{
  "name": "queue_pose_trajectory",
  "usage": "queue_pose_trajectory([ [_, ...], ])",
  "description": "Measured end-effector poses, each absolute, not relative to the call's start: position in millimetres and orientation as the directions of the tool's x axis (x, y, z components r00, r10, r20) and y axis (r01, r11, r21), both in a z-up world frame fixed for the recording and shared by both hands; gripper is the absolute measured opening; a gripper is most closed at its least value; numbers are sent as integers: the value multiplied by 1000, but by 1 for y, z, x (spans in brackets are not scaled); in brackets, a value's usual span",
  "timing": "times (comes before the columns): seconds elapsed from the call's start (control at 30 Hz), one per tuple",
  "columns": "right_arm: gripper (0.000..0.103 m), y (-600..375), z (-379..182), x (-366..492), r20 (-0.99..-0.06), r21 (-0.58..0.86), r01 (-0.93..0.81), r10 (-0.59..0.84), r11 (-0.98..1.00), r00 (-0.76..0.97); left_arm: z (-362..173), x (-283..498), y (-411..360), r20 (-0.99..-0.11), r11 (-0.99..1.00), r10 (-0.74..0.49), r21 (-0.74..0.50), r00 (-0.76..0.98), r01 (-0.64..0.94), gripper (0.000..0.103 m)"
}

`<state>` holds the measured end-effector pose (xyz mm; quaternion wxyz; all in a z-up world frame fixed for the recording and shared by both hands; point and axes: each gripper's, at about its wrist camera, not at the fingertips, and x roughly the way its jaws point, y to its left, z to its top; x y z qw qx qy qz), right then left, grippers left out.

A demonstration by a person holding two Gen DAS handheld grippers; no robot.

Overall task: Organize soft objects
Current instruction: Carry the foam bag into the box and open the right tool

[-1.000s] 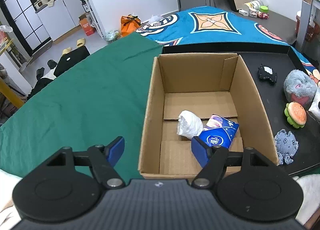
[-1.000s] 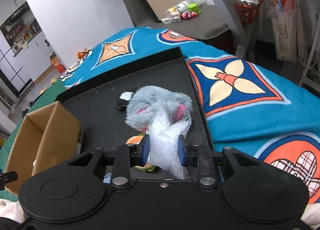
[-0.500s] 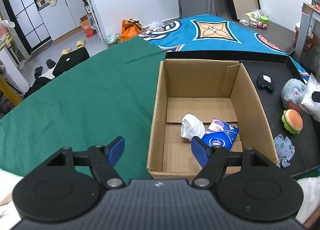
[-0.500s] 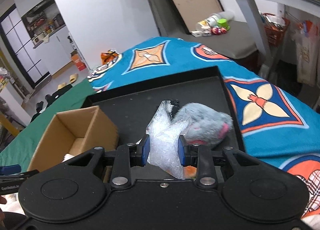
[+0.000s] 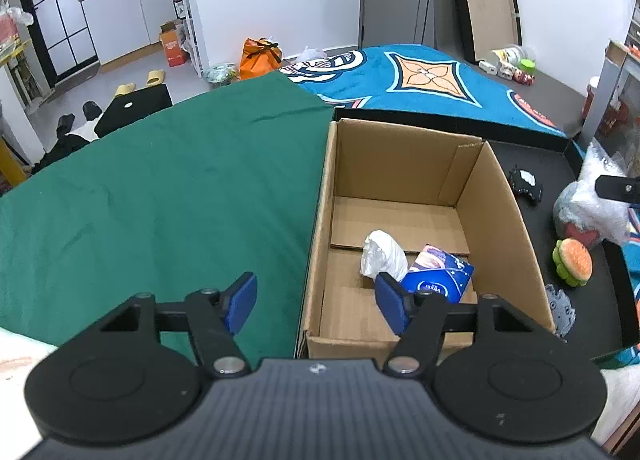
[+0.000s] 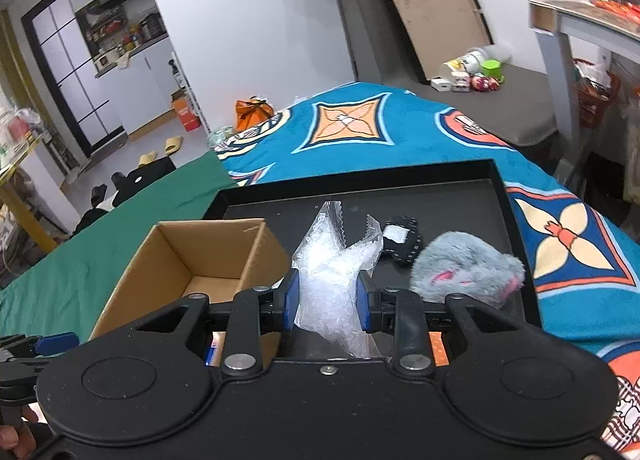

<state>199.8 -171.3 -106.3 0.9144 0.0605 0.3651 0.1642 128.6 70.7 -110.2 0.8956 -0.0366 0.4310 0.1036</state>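
My right gripper (image 6: 326, 300) is shut on a clear bag of white beads (image 6: 334, 264), held in the air above the black tray (image 6: 360, 186), just right of the open cardboard box (image 6: 192, 256). The bag also shows at the right edge of the left wrist view (image 5: 604, 196). My left gripper (image 5: 316, 296) is open and empty, over the near left corner of the box (image 5: 404, 164). Inside the box lie a white crumpled bag (image 5: 382, 254) and a blue tissue pack (image 5: 440, 280).
On the tray lie a grey plush (image 6: 468, 268), a black-and-white soft toy (image 6: 404, 240), a burger toy (image 5: 572, 262) and a grey-blue fuzzy toy (image 5: 562, 310). Green cloth (image 5: 160, 196) lies left of the box, and a blue patterned blanket (image 6: 360, 128) lies behind the tray.
My right gripper has lifted the bead bag off the grey plush and carried it left toward the box. The left gripper has drawn back slightly and stays open.
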Motion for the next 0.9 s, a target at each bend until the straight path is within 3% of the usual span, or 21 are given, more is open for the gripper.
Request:
queue_pose_trajectory([
  [0.07, 29, -164, -105, 200, -648, 222, -270, 349, 937, 677, -111, 128, 72, -780, 976, 144, 11, 609, -218, 60],
  [0.3, 29, -135, -100, 196, -655, 189, -333, 371, 924, 658, -117, 129, 78, -785, 975, 120, -21, 608, -221, 34],
  [0.53, 29, -106, -99, 191, -668, 157, -384, 384, 910, 638, -122, 129, 88, -792, 969, 89, -72, 605, -237, 18],
  [0.9, 32, -64, -101, 184, -677, 92, -462, 396, 882, 621, -128, 131, 97, -796, 962, 43, -131, 604, -241, 10],
])
